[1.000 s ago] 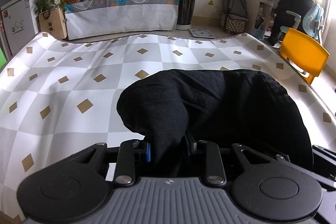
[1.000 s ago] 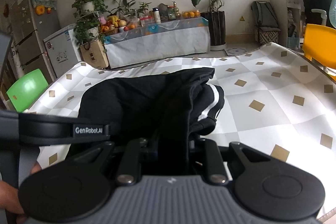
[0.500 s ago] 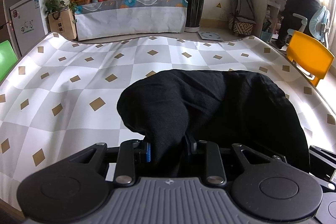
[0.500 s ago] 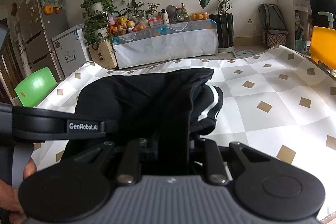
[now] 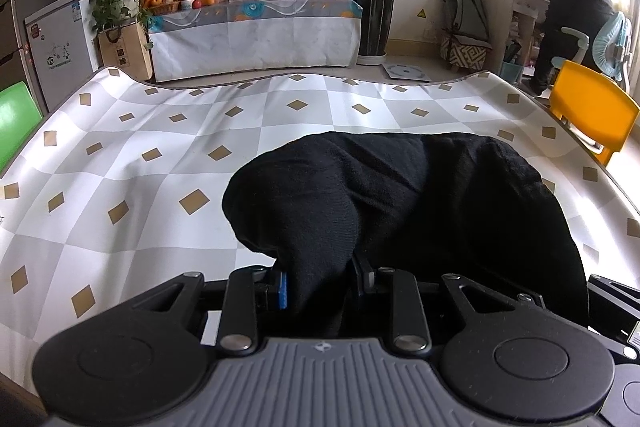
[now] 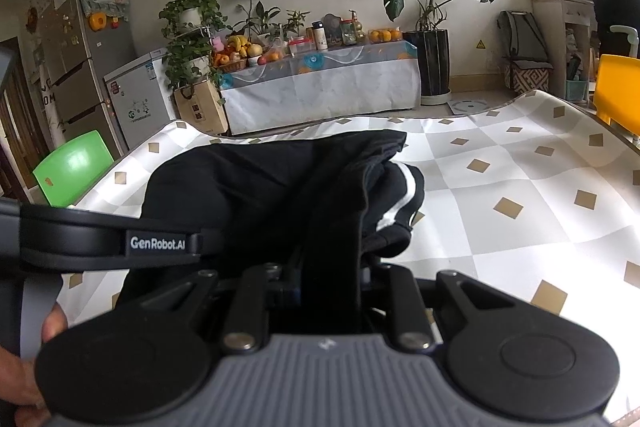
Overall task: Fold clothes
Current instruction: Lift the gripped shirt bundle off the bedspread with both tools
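Both of your grippers are clamped on the same black garment [image 5: 420, 203]: your left gripper [image 5: 318, 285] pinches a bunched fold, your right gripper [image 6: 328, 291] grips a band of cloth. It lies heaped on the checked tablecloth [image 5: 140, 187], its white stripe [image 6: 402, 199] showing on the right. Your left hand [image 6: 24, 367] holds the other tool.

the garment [image 5: 420, 203] is black, with a white stripe [image 6: 404, 195] on one fold. the table cloth [image 5: 160, 155] shows white and grey checks with small tan diamonds. one chair [image 5: 592, 115] is yellow, another chair [image 6: 72, 167] green.
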### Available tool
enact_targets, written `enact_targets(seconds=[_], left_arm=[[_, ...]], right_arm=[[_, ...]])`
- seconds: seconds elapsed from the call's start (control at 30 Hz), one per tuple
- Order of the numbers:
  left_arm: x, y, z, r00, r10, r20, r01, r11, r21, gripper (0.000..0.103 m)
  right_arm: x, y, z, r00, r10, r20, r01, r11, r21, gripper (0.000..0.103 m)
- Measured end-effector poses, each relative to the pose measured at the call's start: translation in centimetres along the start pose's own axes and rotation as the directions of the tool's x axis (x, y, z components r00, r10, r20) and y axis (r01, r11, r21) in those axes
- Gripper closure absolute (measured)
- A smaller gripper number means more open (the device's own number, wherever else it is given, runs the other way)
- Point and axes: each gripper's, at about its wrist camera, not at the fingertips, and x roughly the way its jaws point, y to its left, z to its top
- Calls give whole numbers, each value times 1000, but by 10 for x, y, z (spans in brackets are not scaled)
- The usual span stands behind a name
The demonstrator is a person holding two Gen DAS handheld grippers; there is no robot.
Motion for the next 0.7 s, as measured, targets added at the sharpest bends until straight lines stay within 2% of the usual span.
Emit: enact_targets(seconds=[0.7], left_arm=[[1,-9,13,1000,-1,19,1,1000,5,77]], right_arm=[[-1,-6,18,1000,4,20,-3,1000,-17,84]])
